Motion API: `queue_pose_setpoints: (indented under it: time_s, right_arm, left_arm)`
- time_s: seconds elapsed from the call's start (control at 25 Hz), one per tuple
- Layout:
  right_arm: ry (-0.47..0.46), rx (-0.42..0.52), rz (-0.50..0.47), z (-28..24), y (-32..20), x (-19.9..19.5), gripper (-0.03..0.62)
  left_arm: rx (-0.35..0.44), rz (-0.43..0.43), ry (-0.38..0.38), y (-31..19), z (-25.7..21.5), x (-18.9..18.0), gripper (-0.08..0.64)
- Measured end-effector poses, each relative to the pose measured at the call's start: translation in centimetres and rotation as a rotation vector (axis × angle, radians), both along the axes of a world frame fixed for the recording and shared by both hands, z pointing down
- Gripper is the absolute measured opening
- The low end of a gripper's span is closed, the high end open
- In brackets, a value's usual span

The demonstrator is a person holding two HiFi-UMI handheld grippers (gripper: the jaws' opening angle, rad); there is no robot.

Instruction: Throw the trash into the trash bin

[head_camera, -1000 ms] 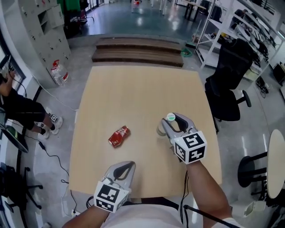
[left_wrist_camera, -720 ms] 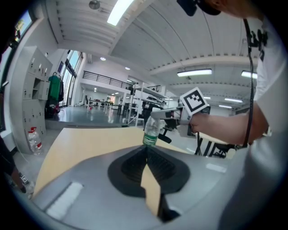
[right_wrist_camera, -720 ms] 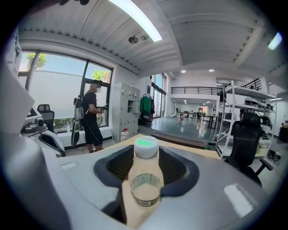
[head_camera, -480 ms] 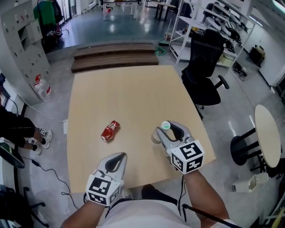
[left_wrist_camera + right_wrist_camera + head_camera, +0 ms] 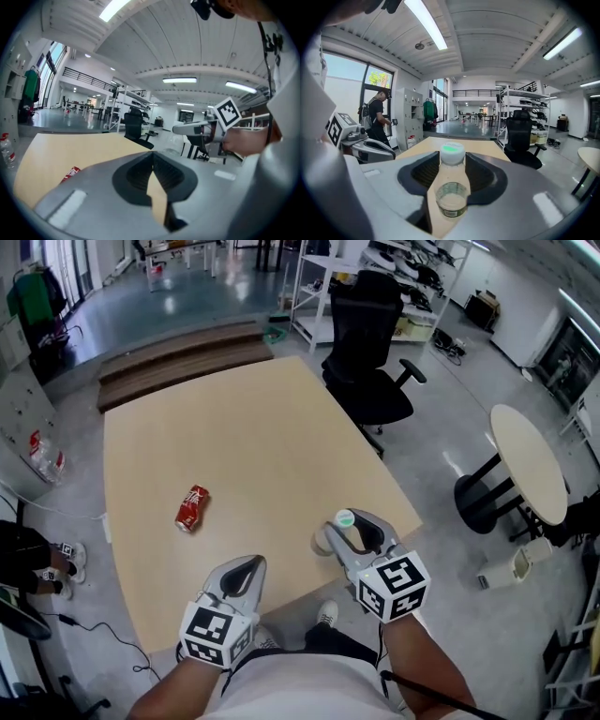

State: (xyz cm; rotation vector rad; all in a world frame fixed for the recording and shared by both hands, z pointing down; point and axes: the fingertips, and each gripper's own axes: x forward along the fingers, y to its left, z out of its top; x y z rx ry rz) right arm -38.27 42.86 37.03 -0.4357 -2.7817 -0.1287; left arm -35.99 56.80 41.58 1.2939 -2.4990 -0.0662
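My right gripper is shut on a small clear plastic bottle with a pale green cap, held lying along the jaws above the table's near right edge. The right gripper view shows the bottle pinched between the dark pads, cap pointing away. At the lower left my left gripper is shut and holds nothing; its tips meet over the wooden table. A crushed red can lies on the table to the left, and it also shows in the left gripper view.
A black office chair stands by the table's far right side. A round table stands on the right, with a small white container on the floor beside it. A low wooden platform lies beyond the table. A person stands by the lockers.
The head view has swung to the right, bringing the round table and the white container into view. Both grippers moved with it toward the table's near right edge, the bottle still in the right one.
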Motion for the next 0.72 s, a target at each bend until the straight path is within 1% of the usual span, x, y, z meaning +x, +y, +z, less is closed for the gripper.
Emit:
queue_pose_setpoints:
  time_s: [0.16, 0.4, 0.6, 0.72]
  right_arm:
    - [-0.015, -0.008, 0.082, -0.2, -2.5, 2.8, 0.175]
    - [-0.039, -0.050, 0.206, -0.3, -7.0, 7.1, 0.175]
    - [-0.050, -0.053, 0.295, -0.2, -11.2, 11.9, 0.173]
    - [-0.057, -0.041, 0.345, -0.3, -13.9, 15.2, 0.173]
  left_arm:
    - [-0.004, 0.083, -0.018, -2.5, -0.4, 0.8, 0.009]
    - [-0.012, 0.183, -0.033, -6.8, -0.3, 2.3, 0.009]
    - [-0.012, 0.283, -0.049, -11.8, -0.6, 5.1, 0.009]
    - [-0.019, 0.357, -0.055, -15.5, -0.5, 7.7, 0.009]
